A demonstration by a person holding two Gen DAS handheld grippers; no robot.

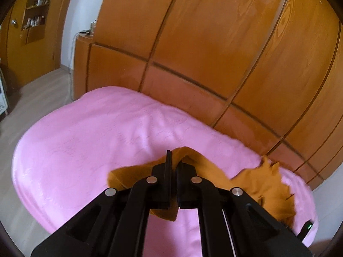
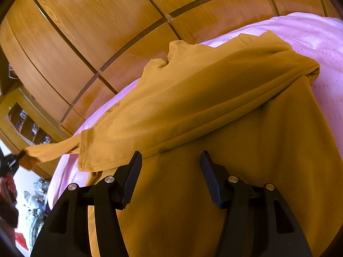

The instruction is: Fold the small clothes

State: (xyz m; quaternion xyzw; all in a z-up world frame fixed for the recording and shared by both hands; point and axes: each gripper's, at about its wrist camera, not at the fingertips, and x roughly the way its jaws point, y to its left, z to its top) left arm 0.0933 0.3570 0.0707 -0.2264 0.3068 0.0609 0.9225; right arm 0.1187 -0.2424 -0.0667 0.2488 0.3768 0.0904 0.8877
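Observation:
A mustard-yellow garment (image 2: 214,111) lies partly folded on the pink bedspread (image 2: 310,34). One sleeve (image 2: 51,150) stretches out to the left, lifted off the bed. My left gripper (image 1: 174,160) is shut on that sleeve's cloth, which bunches around the fingers and trails back to the garment (image 1: 253,182). From the right wrist view the left gripper (image 2: 10,162) appears small at the far left, at the sleeve's end. My right gripper (image 2: 171,160) stands open over the garment's near part, and nothing is pinched between its fingers.
A glossy wooden wardrobe (image 1: 214,32) runs along the far side of the bed. The pink bedspread (image 1: 85,139) spreads to the left of the garment. Pale floor (image 1: 42,90) and a wooden door with shelves (image 1: 34,21) are at the far left.

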